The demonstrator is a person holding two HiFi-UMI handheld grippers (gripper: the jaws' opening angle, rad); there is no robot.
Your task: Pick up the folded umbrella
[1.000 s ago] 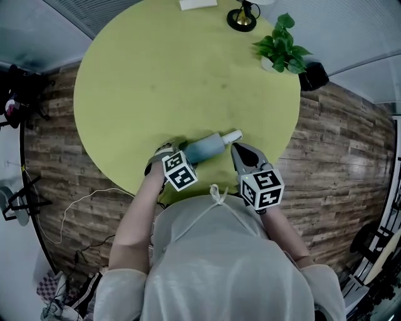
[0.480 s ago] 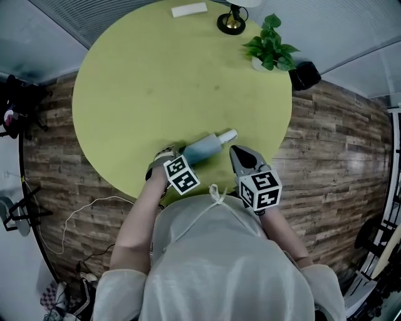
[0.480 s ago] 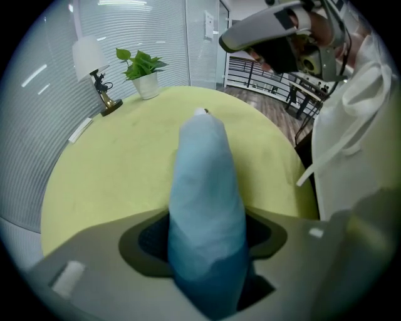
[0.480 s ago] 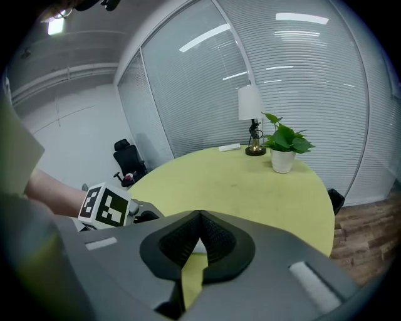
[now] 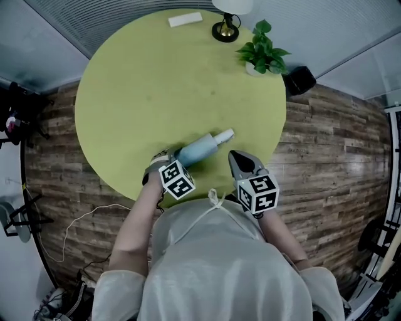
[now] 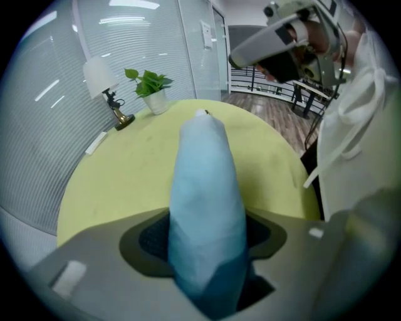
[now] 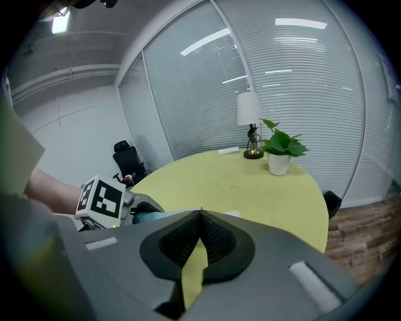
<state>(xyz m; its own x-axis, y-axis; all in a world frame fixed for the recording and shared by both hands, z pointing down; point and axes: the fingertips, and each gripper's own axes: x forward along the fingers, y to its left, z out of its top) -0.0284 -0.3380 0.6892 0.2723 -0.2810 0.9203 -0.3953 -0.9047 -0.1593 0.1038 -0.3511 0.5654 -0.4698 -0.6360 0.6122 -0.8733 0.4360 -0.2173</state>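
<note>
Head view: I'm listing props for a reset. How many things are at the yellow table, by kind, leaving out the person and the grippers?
Folded umbrella: 1
Lamp: 1
Potted plant: 1
Flat white item: 1
Total: 4

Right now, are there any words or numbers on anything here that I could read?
No words or numbers can be read.
Marker cubes: only black-and-white square patterns, no letters.
Umbrella: plain blue, no label showing.
White slab: too small to show any print.
Small white sign in the left gripper view: too small to read.
</note>
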